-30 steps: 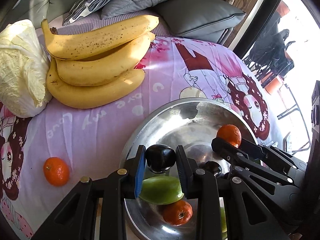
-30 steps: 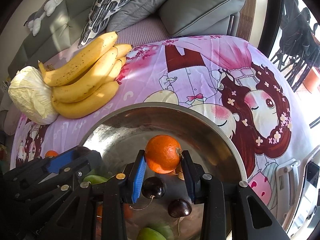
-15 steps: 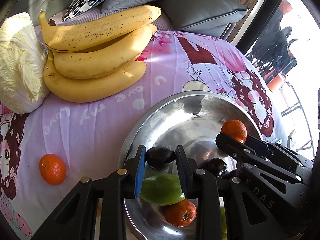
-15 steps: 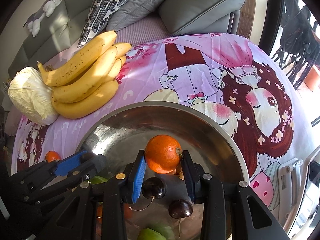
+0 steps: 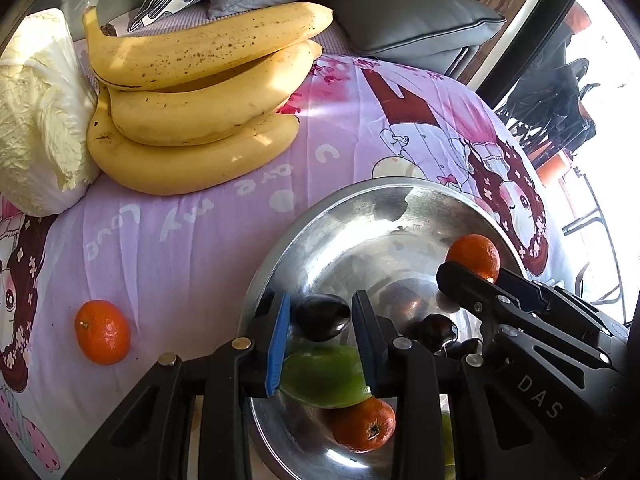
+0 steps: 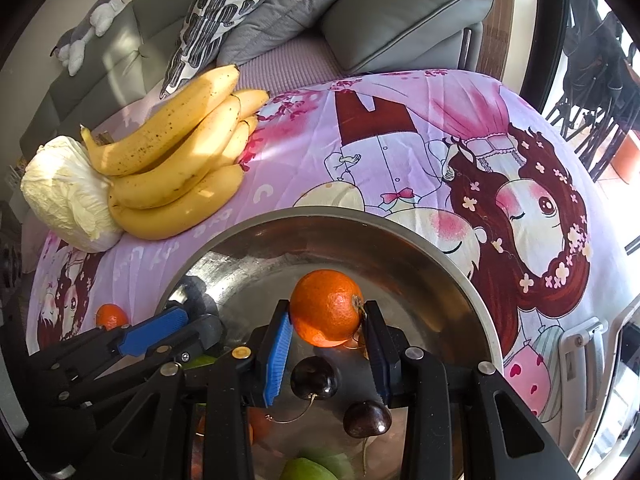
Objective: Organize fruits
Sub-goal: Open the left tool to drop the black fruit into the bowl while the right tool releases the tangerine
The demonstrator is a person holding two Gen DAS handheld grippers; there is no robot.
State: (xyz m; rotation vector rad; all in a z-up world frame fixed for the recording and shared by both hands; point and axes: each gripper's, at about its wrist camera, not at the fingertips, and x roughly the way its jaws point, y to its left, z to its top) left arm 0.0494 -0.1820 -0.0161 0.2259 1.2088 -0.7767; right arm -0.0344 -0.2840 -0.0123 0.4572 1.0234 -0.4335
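The orange (image 6: 326,307) sits between the right gripper (image 6: 326,328) jaws, which close on its flanks, above the steel bowl (image 6: 440,264). The left gripper (image 5: 319,334) jaws bracket a dark fruit (image 5: 323,317) over the bowl's 9 o'clock side; they look closed to its width, though contact on the blue-padded side is hard to confirm. Below lie a green fruit (image 5: 326,376), a second orange (image 5: 362,424) and two cherries (image 6: 314,378). A third orange (image 5: 103,332) waits on the cloth at the bowl's 9 o'clock; bananas (image 5: 192,108) and cabbage (image 5: 38,120) lie at 11 o'clock.

The step appears to be releasing into the bowl. Lower each fruit close to the metal before opening, so it does not bounce or roll, and aim the orange at the bare patch at 12 o'clock, away from the cherries. Keep the grippers apart.
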